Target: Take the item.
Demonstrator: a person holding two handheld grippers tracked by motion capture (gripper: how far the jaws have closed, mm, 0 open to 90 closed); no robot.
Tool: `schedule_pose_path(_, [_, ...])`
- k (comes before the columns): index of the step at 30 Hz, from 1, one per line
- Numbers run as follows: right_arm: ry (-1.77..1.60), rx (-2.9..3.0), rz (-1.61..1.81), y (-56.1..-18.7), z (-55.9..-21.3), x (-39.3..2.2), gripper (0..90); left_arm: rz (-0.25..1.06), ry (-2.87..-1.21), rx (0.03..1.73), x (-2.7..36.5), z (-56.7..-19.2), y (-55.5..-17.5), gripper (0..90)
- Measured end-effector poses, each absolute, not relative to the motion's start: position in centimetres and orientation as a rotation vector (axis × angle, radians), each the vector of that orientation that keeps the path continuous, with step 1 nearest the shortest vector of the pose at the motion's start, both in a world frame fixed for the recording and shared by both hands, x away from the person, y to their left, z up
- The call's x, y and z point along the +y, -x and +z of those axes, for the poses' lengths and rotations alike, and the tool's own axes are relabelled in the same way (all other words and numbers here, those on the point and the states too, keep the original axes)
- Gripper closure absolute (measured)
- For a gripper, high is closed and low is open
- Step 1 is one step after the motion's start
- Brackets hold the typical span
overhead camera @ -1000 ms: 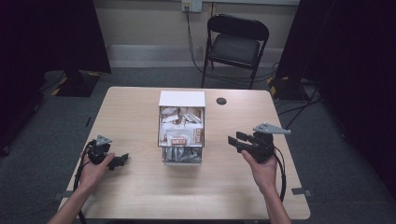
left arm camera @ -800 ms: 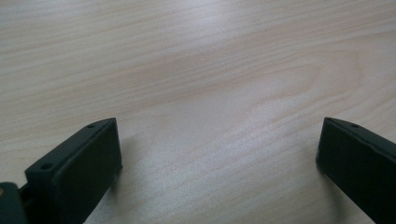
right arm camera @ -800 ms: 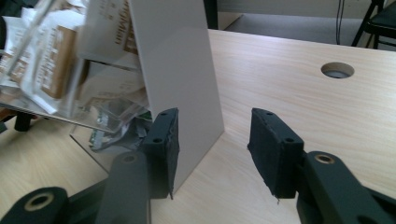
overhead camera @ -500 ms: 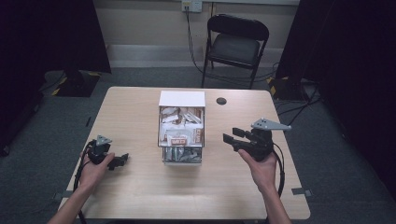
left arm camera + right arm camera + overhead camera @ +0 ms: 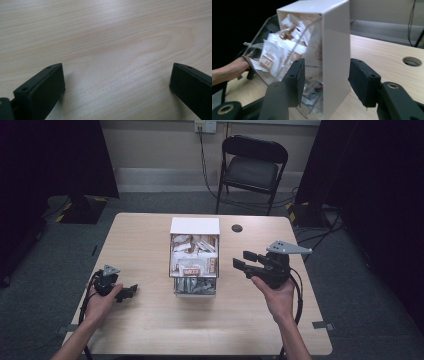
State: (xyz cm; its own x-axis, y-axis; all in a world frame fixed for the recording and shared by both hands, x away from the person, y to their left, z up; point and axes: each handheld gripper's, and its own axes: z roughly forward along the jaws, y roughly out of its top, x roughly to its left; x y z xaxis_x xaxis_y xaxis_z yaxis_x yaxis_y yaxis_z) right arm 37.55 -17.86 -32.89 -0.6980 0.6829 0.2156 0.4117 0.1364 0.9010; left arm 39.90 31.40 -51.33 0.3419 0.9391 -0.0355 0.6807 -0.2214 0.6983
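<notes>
Open right claw hangs just right of the packet-filled white-and-clear plastic dispenser box mid-surface; open, empty left claw rests near the left edge.

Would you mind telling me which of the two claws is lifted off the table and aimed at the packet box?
The right claw: it is held up in the air, open, pointing at the box. The left claw sits low on the table, also open.

A packet-filled dispenser box blocks mid-table; bare wood lies open either side, where both grippers sit
</notes>
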Motion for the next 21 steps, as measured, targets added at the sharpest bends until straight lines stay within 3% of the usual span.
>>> schedule_pose_path(17, [-0.91, 2.229, 1.666, -37.7, -30.4, -13.6, 44.7, 0.533, -1.985, 1.411, 31.4, -51.3, -39.9, 0.0])
schedule_pose_path(21, [-0.853, 2.263, 1.671, -38.0, -30.0, -12.0, 48.1, 0.534, -1.985, 1.411, 31.4, -51.3, -39.9, 0.0])
